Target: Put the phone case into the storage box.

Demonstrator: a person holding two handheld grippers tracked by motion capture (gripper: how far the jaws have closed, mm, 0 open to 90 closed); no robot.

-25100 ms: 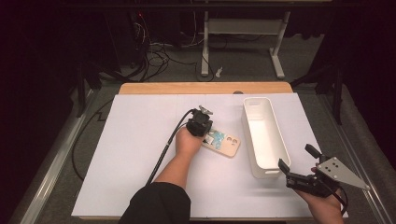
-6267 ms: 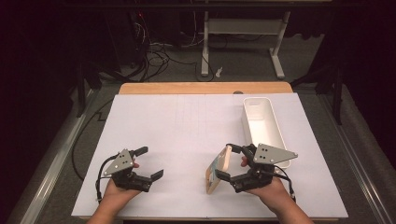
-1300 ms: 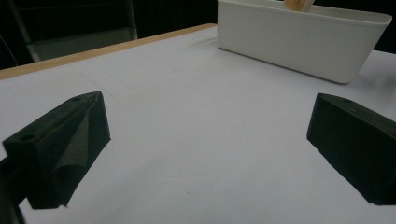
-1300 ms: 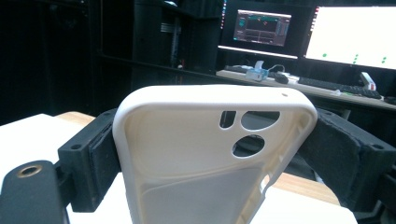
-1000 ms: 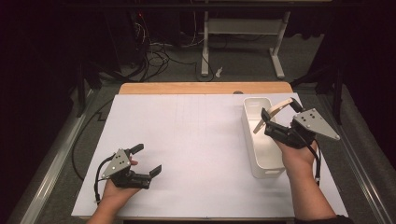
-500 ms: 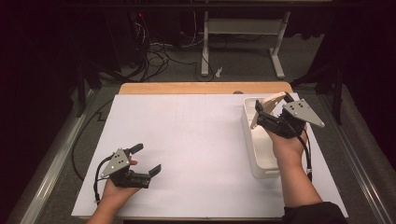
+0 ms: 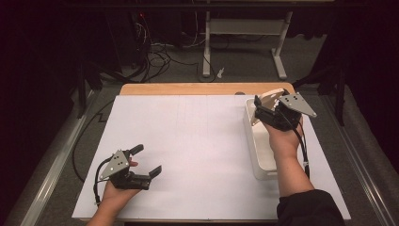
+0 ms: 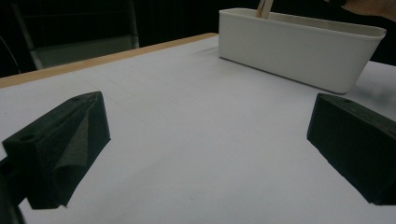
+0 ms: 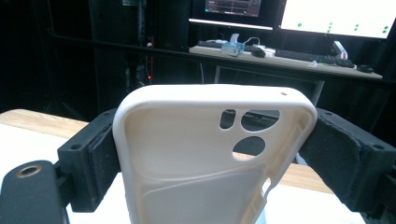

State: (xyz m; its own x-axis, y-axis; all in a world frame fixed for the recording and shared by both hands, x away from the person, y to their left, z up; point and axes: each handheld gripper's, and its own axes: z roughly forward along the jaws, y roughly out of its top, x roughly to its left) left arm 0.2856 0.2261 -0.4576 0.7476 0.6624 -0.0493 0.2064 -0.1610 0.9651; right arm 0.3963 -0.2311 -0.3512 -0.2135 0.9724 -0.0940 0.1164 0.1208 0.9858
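Right gripper (image 7: pixel 264 109) was at about 2 o'clock on the table, pinching the phone case (image 9: pixel 210 154) by its two long edges, jaws pressed onto the rim on both sides. The case stood upright, camera cutouts up, inner face toward the right gripper's camera, over the far end of the white bin (image 7: pixel 260 149); the left gripper view had its lower tip (image 8: pixel 265 8) at or just below the rim. Whether it touched the bin floor couldn't be told. My read: the step was dropping the case into the bin. To do it well, lower until the bottom edge is well below the rim, tilt the top toward 6 o'clock so the case lies along the bin's long axis instead of propping on the end wall, then release. The grip sat high on the case and the case looked light and flexible, so a release from height would likely bounce or leave it leaning on the wall. Keep the jaws clear of the bin wall on exit; the bin looked light enough to shift. Left gripper (image 7: pixel 145 160) sat at 7 o'clock on the white mat (image 7: pixel 188 141), jaws spread, holding nothing, well apart from the bin.
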